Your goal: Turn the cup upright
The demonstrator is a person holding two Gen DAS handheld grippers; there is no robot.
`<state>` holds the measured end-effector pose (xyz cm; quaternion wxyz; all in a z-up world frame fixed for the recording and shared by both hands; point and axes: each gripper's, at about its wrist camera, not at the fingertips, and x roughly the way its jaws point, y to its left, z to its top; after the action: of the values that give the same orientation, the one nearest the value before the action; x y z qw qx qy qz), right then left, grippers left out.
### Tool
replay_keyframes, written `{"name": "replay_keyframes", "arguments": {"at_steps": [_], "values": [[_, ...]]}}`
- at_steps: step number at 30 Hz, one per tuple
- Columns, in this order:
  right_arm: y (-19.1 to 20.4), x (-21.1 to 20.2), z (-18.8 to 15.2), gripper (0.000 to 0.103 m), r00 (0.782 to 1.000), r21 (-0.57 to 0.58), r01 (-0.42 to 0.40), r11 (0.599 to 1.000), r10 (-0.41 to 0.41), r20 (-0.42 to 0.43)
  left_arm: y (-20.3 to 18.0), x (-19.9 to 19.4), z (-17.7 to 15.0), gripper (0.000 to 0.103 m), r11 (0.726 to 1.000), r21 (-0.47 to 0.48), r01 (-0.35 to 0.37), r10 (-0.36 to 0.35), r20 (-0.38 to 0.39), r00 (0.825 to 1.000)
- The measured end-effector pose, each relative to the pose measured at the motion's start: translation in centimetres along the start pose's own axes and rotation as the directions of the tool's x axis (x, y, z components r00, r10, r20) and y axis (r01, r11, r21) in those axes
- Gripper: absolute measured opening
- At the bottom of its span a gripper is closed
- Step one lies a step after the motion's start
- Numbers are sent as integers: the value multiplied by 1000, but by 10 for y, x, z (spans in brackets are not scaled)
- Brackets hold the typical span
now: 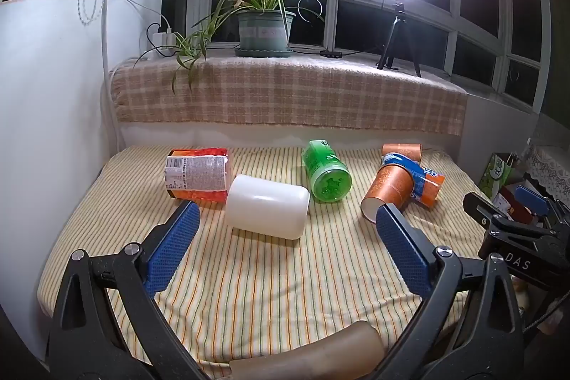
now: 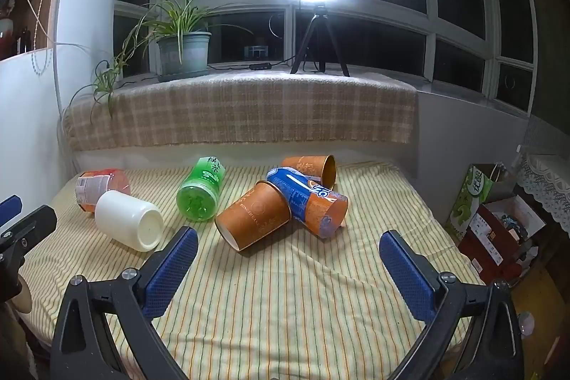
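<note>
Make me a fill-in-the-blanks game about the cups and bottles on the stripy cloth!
1. The white cup is lying on its ____.
2. The bottle next to the white cup, lying between it and the brown paper cups, is coloured ____.
3. The near brown paper cup touches a crushed blue and orange ____.
4. The left tool and the right tool both have their fingers ____, holding nothing.

Missing words: side; green; can; open

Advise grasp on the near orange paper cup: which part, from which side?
Right tongs, open, are closest. Take the near orange paper cup across its mid-wall, coming from above: it lies on its side, flat base toward the camera, its far end against the blue-and-orange drink can, so both flanks look exposed.
</note>
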<state>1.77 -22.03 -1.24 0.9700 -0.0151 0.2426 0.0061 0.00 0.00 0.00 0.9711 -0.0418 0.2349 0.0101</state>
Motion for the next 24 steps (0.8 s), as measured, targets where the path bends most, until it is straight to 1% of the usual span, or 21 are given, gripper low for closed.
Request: {"name": "replay_keyframes", "arguments": {"at_steps": [14,20,24], "values": [[1,1,0,103,1000,0,-1,1000,1,-5,0,0,0,101,1000,3,-1,1,-2,1000],[1,4,-4,103,1000,0,-5,1000,5,-16,0,0,0,101,1000,1,-6,6,-7,1000],[0,8,0,103,1000,-2,-10,1000,10,-26,0,4,-2,101,1000,1,-11,11,-12,1000]]}}
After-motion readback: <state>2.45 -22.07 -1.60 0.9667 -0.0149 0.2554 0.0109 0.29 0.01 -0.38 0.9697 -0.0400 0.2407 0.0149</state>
